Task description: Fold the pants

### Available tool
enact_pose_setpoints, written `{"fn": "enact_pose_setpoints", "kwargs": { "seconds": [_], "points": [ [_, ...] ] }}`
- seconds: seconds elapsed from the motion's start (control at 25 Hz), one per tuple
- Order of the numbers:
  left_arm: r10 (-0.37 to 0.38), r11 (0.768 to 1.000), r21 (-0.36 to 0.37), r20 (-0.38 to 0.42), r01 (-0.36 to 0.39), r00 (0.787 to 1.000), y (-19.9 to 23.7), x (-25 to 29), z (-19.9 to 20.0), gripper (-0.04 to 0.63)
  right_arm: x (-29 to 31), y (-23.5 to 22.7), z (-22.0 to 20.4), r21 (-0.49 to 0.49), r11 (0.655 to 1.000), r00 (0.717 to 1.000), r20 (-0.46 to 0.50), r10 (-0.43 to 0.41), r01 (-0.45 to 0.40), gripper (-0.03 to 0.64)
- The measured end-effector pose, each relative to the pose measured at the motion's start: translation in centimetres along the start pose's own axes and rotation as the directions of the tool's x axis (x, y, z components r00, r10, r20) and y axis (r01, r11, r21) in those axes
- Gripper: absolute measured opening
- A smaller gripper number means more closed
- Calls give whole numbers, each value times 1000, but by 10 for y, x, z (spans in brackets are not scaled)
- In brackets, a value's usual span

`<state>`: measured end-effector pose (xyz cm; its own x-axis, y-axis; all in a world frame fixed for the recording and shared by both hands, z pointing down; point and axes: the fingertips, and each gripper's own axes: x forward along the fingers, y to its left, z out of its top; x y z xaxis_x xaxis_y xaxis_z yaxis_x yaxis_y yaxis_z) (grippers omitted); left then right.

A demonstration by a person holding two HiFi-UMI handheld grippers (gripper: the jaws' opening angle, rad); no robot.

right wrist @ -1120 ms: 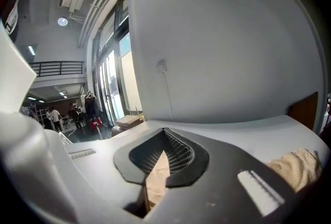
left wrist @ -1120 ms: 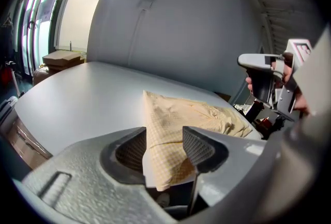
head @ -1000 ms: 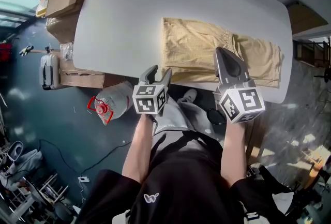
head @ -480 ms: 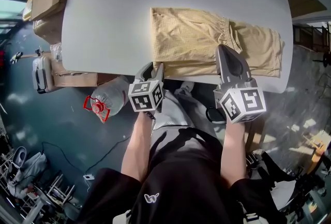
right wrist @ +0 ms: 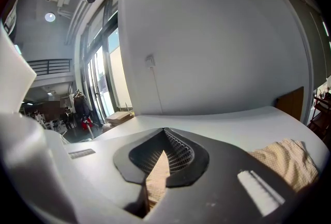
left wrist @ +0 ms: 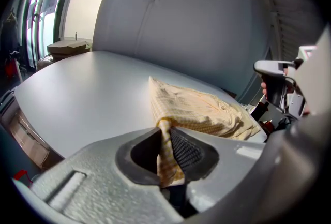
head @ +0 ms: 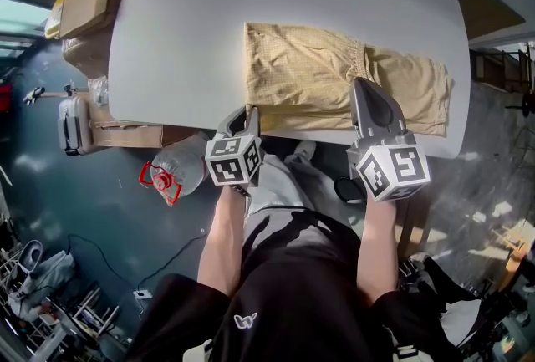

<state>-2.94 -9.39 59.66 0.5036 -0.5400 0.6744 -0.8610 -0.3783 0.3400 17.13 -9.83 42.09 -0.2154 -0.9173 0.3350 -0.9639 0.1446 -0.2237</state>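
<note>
1. The right tool (head: 361,84) hides some of the pants (head: 309,72) at the table's (head: 175,34) near edge.
2. The left tool (head: 246,112) is closing on their corner; the right tool pinches cloth.
3. Both arms (head: 221,243) reach forward, side by side.

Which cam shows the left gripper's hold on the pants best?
Left gripper view: the left gripper is closing its jaws on a fold of the pants. Head view sees it from behind, pinch hidden; right gripper view shows only other parts of the pants.
</note>
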Motion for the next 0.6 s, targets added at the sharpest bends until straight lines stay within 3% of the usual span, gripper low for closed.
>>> {"fn": "enact_pose_setpoints", "kwargs": {
  "seconds": [0.4, 0.6],
  "points": [
    [137, 990, -16, 63, -137, 989, 67, -41, 34, 57, 19, 21, 19, 0, 999, 998, 44, 51, -51, 5],
    [140, 990, 18, 112, -143, 984, 72, -63, 65, 55, 25, 31, 37, -4, 997, 994, 86, 72, -72, 5]
  ]
}}
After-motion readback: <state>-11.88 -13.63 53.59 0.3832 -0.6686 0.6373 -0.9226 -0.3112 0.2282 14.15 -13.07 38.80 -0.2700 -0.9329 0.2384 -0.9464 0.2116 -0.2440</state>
